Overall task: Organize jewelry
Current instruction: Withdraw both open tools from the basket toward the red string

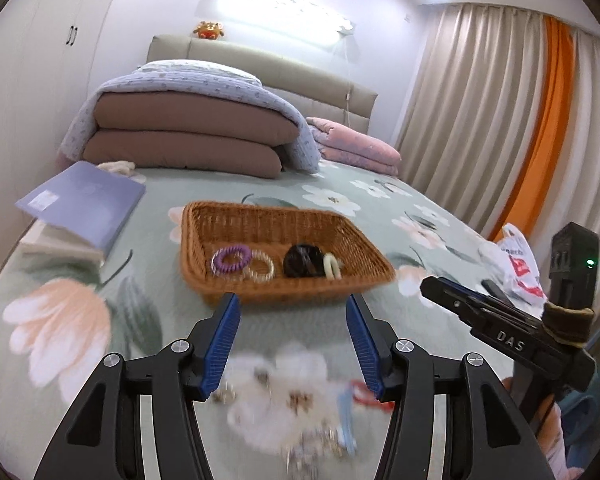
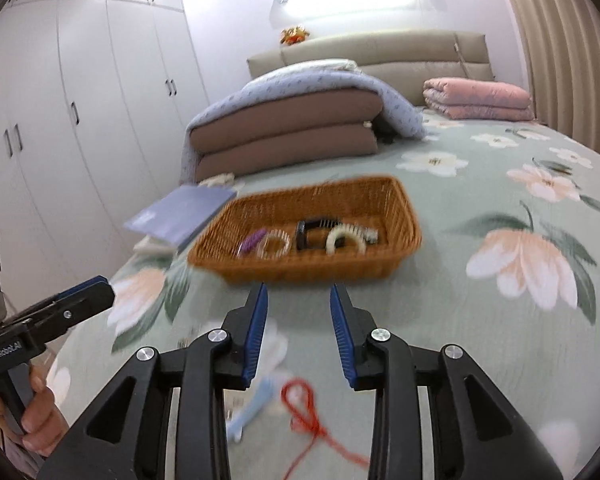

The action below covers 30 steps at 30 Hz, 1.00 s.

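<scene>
A brown wicker basket (image 1: 220, 264) (image 2: 404, 216) sits on the floral bedspread. It holds a purple coil hair tie (image 1: 231, 258), a clear coil tie (image 1: 259, 270), a black item (image 1: 302, 260) and a cream clip (image 1: 332, 266). My left gripper (image 1: 292, 312) is open and empty, just before the basket. Below it lie blurred small jewelry pieces (image 1: 296, 400), a light blue clip (image 1: 346, 420) (image 2: 246, 412) and a red cord (image 2: 304, 412). My right gripper (image 2: 298, 300) is open and empty above the red cord, in front of the basket; it shows at the right of the left wrist view (image 1: 452, 296).
A purple book (image 1: 84, 204) (image 2: 184, 212) lies left of the basket. Folded brown and blue quilts (image 1: 188, 136) and a pink quilt (image 1: 356, 148) are stacked near the headboard. A white plastic bag (image 1: 516, 264) lies at the bed's right edge. White wardrobes (image 2: 80, 120) stand left.
</scene>
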### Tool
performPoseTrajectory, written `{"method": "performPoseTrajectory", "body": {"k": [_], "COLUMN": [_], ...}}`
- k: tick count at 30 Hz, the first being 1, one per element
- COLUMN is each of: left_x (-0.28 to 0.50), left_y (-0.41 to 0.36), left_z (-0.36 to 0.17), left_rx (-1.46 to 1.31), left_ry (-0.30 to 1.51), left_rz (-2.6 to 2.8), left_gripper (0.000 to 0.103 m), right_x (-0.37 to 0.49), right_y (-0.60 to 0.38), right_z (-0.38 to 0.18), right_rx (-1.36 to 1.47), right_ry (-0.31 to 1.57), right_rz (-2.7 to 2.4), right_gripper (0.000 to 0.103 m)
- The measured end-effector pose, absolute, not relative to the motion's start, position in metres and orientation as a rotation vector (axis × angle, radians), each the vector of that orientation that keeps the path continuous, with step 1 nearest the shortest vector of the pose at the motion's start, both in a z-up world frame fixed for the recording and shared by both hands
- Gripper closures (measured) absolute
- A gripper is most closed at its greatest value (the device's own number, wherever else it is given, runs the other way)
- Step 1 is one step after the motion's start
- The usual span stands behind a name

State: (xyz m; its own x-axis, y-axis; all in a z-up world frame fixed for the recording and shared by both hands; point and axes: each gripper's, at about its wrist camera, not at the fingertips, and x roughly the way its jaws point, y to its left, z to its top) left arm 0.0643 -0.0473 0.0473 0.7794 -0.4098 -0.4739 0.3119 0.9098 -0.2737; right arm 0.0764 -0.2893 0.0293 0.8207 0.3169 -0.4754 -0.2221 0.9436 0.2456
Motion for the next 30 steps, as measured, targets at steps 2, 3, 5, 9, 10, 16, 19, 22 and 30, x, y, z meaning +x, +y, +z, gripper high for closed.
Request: {"method": "performPoseTrajectory", "body": {"k": [2,3,5,9,10,16,19,22,30], "left_x": [0.046,0.038,0.027,0.012,0.010,0.005,0.013,0.021,0.025], "left_y": [-0.042,-0.040,-0.036,-0.029,-0.029,-0.046,-0.052,-0.053,-0.059], "left_z": [0.039,0.033,0.023,-0.006,-0.010,-0.033,-0.043,-0.054,-0.063], "left_rx": [-0.180,-0.184,-0.193,-0.204,-0.207,-0.143,-0.134,-0.138,-0.109], "left_ry": [0.569,0.579,0.600,0.663,0.675,0.741,0.778,0.812,0.819], "left_rz": [-0.383,-0.384,-0.384,-0.380,-0.381,-0.406,-0.380,-0.360,-0.350], "left_gripper": [0.046,0.046,0.046,0.046,0.046,0.046,0.046,0.046,0.047], "right_x": [0.066,0.061,0.054,0.042,0.041,0.040,0.043,0.045,0.049], "right_y": [-0.288,-0.287,-0.287,-0.287,-0.286,-0.289,-0.293,-0.296,-0.292], "right_z": [0.020,0.014,0.006,-0.007,-0.009,-0.027,-0.034,-0.039,-0.045], "right_rx": [0.173,0.167,0.166,0.145,0.138,0.102,0.101,0.104,0.089], "right_ry": [0.551,0.564,0.576,0.591,0.594,0.639,0.665,0.681,0.698], "right_rz": [0.294,0.300,0.321,0.317,0.315,0.313,0.316,0.320,0.330], "right_gripper": [0.067,0.067,0.067,0.056,0.055,0.055,0.055,0.055,0.055]}}
